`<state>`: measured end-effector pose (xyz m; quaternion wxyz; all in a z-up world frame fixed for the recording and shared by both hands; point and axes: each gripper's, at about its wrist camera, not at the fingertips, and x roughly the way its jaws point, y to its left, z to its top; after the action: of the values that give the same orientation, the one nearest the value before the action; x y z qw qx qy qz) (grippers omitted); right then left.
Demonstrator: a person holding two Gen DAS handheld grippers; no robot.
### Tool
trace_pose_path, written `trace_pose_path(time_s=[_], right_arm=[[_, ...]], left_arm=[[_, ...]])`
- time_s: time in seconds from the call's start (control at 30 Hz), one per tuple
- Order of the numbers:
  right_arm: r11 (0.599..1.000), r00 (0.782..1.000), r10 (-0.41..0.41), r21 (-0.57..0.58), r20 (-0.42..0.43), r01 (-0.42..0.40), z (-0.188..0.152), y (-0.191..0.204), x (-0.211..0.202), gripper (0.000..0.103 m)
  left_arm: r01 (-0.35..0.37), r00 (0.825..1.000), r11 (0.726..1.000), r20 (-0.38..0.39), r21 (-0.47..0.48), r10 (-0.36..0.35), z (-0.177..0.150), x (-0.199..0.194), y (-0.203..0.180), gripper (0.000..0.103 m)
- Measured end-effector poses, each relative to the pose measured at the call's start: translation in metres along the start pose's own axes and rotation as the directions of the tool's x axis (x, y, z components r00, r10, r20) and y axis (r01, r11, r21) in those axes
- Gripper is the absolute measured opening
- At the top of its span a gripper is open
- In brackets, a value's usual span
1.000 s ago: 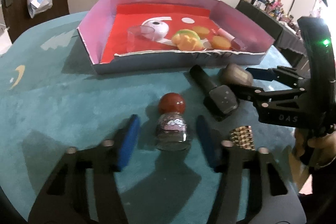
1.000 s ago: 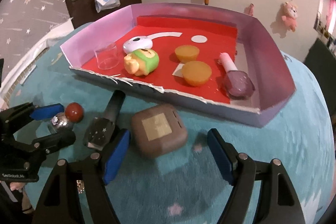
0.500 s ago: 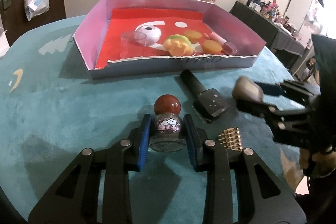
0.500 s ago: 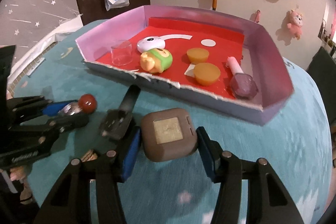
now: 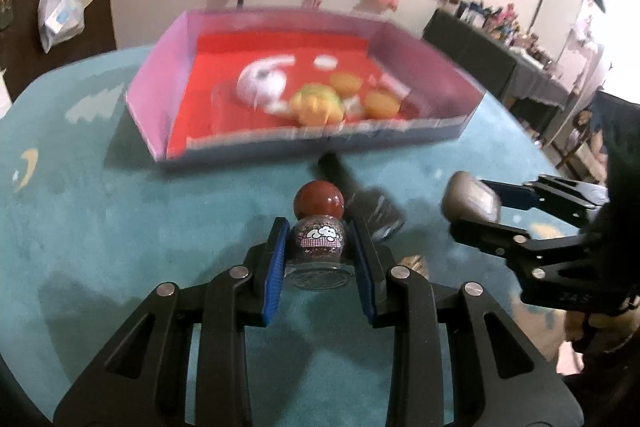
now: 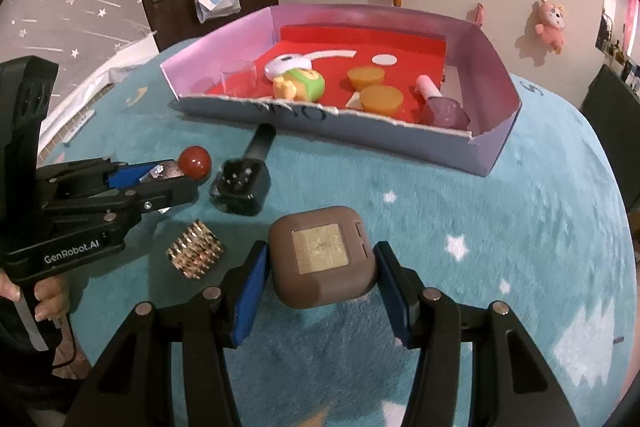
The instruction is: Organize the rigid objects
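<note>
left gripper [image 5: 320, 259] clamps my red-capped bottle [image 5: 318, 227] | right gripper [image 6: 320, 279] clamps brown case [image 6: 322, 261] | pink box [image 6: 496, 151] lies ahead of both, nearer my right

The bottle [image 5: 318, 247] looks like clear glass with a glossy red ball cap [image 5: 319, 199]. The brown case [image 6: 322, 257] is smooth matt plastic with a shiny gold plate. The box [image 6: 476, 155] is thin card, its front edge torn. The teal cloth [image 6: 500, 227] is fuzzy.
</note>
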<state>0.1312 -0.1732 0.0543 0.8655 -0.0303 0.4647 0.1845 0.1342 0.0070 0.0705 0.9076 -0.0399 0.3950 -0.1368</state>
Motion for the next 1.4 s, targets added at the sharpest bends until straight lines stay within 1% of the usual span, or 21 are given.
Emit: trace_pose_path(time_s=[0.1,0.13,0.17,0.2,0.27,0.33,0.43,0.53,0.6,0.7,0.8,0.87,1.07,1.17,1.27,1.4], right_arm=[[1.000,0.999,0.020,-0.011,0.045,-0.020,0.022,-0.003,-0.012,0.056],[1.000,0.998,0.024,-0.015,0.058,-0.023,0.031,-0.005,-0.015,0.056],[1.000,0.997,0.024,-0.020,0.075,-0.023,0.048,-0.009,-0.017,0.056],[1.000,0.997,0.020,-0.020,0.081,-0.019,0.058,-0.012,-0.017,0.056],[1.000,0.996,0.008,-0.016,0.085,-0.007,0.090,-0.022,-0.012,0.056],[1.000,0.997,-0.017,0.003,0.069,0.016,0.121,-0.035,0.001,0.056],[0.999,0.999,-0.049,0.023,0.010,0.049,0.154,-0.054,0.028,0.056],[0.997,0.995,-0.078,0.018,-0.054,0.079,0.176,-0.069,0.055,0.056],[0.996,0.992,-0.083,0.014,-0.094,0.084,0.184,-0.074,0.069,0.056],[0.993,0.979,-0.115,-0.003,-0.167,0.116,0.195,-0.080,0.096,0.056],[0.987,0.964,-0.162,-0.037,-0.209,0.157,0.199,-0.083,0.114,0.056],[0.982,0.955,-0.191,-0.048,-0.225,0.185,0.202,-0.086,0.121,0.056],[0.978,0.938,-0.210,-0.068,-0.277,0.199,0.204,-0.091,0.137,0.056],[0.976,0.930,-0.219,-0.084,-0.297,0.203,0.203,-0.090,0.144,0.056],[0.977,0.926,-0.214,-0.084,-0.310,0.198,0.202,-0.088,0.147,0.056],[0.981,0.928,-0.196,-0.063,-0.315,0.186,0.203,-0.092,0.146,0.056]], left_arm=[[0.063,0.998,0.998,0.018,0.010,-0.063,0.030,-0.007,0.000,0.029],[0.084,0.996,0.996,0.028,0.023,-0.084,0.046,-0.006,-0.001,0.029],[0.091,0.995,0.995,0.033,0.042,-0.092,0.063,-0.003,-0.002,0.029],[0.087,0.996,0.994,0.030,0.058,-0.089,0.079,0.001,-0.004,0.029],[0.081,0.996,0.992,0.019,0.093,-0.083,0.102,0.013,-0.006,0.029],[0.069,0.997,0.990,-0.023,0.127,-0.067,0.126,0.035,-0.007,0.029],[0.042,0.994,0.983,-0.105,0.179,-0.023,0.150,0.073,-0.006,0.029],[0.041,0.985,0.979,-0.175,0.200,-0.005,0.161,0.104,-0.003,0.029],[0.042,0.978,0.977,-0.211,0.211,0.003,0.162,0.120,-0.001,0.029],[0.027,0.969,0.973,-0.244,0.231,0.031,0.165,0.140,-0.001,0.029],[0.014,0.964,0.970,-0.261,0.241,0.051,0.166,0.149,0.001,0.029],[0.012,0.961,0.971,-0.271,0.239,0.055,0.167,0.154,0.001,0.029],[0.011,0.951,0.974,-0.305,0.226,0.060,0.167,0.167,0.007,0.029],[0.007,0.949,0.975,-0.309,0.221,0.063,0.168,0.172,0.009,0.029],[0.007,0.949,0.977,-0.309,0.212,0.060,0.169,0.173,0.010,0.029],[-0.002,0.948,0.977,-0.311,0.214,0.070,0.170,0.175,0.009,0.029]])
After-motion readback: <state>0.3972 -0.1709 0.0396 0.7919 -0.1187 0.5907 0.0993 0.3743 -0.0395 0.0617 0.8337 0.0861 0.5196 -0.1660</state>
